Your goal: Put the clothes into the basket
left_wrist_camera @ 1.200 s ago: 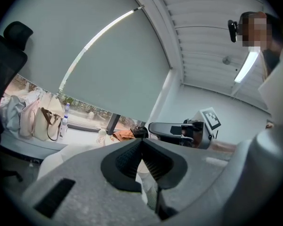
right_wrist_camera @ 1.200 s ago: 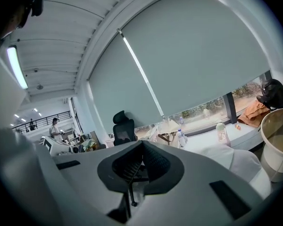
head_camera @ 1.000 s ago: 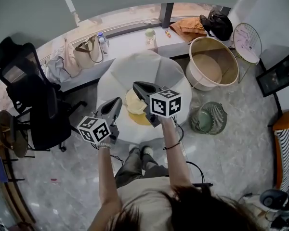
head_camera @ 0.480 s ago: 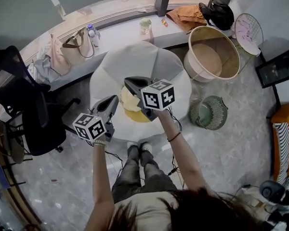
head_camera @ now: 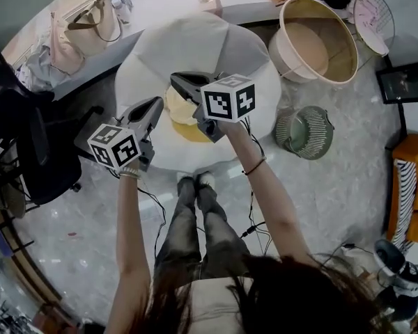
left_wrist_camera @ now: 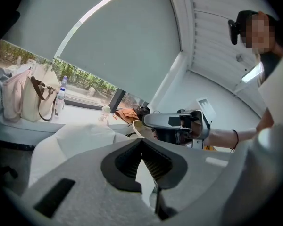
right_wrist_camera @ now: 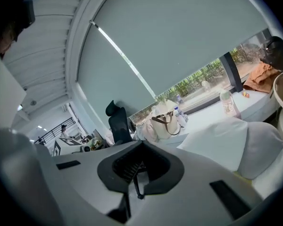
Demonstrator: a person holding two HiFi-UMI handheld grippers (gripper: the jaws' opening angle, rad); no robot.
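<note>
Office lounge corner: a swivel chair (head_camera: 28, 141), a beanbag (head_camera: 195, 51), handbags (head_camera: 90, 28) on a window counter (head_camera: 168, 7) under a roller blind (left_wrist_camera: 122, 46), cables (head_camera: 254, 225) on a polished stone floor (head_camera: 334, 186).

Both your arms now reach further out from body; more forearm shows in head view, and legs and shoes (head_camera: 195, 179) stand in full view.

- Left gripper (head_camera: 157, 103): shifted up-frame and leftward, by near-left edge of white beanbag (head_camera: 195, 44).
- Right gripper (head_camera: 176, 81): shifted up-frame, marker cube shows larger.
- Head view itself swung: basket (head_camera: 308, 47) slid up toward top edge, window ledge with bags (head_camera: 87, 30) nearly out at top, black chair (head_camera: 21, 138) pushed to left edge, green fan (head_camera: 303, 134) higher in frame.
</note>
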